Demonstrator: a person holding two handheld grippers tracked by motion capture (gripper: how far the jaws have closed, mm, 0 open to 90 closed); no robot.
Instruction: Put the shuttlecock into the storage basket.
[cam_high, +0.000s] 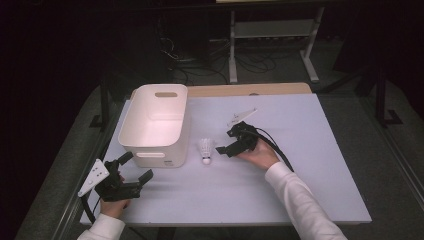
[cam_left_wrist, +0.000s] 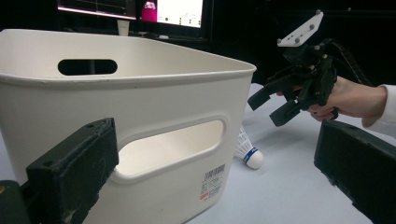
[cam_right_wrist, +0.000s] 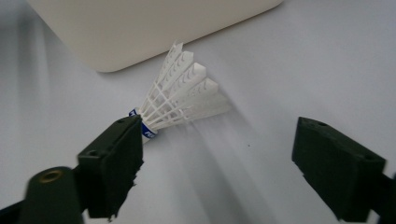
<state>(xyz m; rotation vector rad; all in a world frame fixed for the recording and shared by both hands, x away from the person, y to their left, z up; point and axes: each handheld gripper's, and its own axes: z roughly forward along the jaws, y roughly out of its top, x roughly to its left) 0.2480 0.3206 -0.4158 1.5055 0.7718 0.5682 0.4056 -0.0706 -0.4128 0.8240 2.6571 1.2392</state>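
Note:
A white plastic shuttlecock (cam_high: 205, 149) (cam_left_wrist: 250, 151) (cam_right_wrist: 180, 95) with a blue band lies on the table, just right of a cream bin (cam_high: 150, 145) (cam_left_wrist: 154, 98) (cam_right_wrist: 116, 32). My right gripper (cam_high: 224, 141) (cam_left_wrist: 265, 111) (cam_right_wrist: 217, 140) hovers low beside the shuttlecock, jaws open and pointing at it. In the right gripper view the left jaw covers the cork end and the feathers fan out ahead; nothing is pressed between the pads. My left gripper (cam_high: 138, 165) (cam_left_wrist: 212, 144) rests open at the front left, facing the bin's near wall.
The bin looks empty inside and has handle slots in its walls. A pale mat (cam_high: 300, 165) covers the table, with a wooden strip (cam_high: 250, 90) along the far edge. Monitors (cam_left_wrist: 177, 11) and a desk frame (cam_high: 272, 30) stand in the dark beyond.

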